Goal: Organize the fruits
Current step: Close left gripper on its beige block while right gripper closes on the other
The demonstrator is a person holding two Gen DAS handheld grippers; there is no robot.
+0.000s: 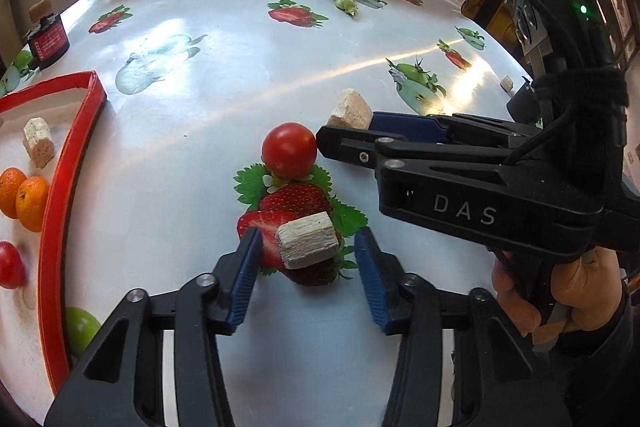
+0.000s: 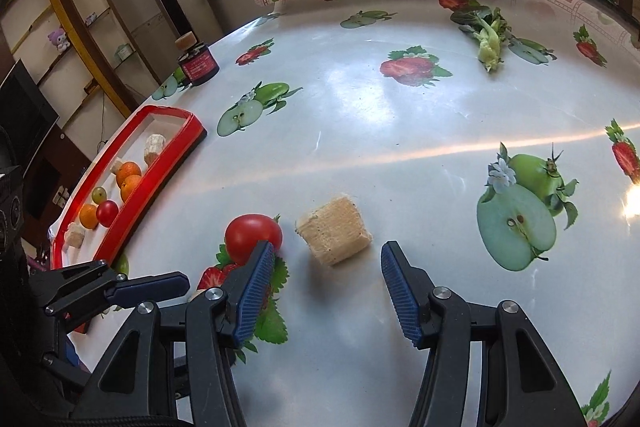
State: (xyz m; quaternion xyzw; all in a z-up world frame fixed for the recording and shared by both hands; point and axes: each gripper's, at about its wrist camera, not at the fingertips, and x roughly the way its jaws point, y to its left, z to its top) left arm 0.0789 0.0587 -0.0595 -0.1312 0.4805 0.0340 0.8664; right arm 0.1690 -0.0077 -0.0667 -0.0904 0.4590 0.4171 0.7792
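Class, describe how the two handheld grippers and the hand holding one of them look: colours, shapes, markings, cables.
Both the left gripper and the right gripper are black plastic linkages with silver rivets and ribbed blue finger pads. The right one carries white "DAS" lettering, a green indicator light and a black cable wound round its body. A bare hand grips its handle.

The table (image 2: 360,115) wears a glossy white cloth printed with strawberries and green apples. Directly on it lie a red tomato (image 1: 289,150), a pale block (image 1: 307,239) close in front of it and a tan block (image 2: 334,231) just beside it (the two blocks apart). At the left edge sits a red-rimmed tray (image 2: 160,171); a dark jar (image 2: 199,63) stands beyond it, and a leafy green (image 2: 486,31) lies far across.
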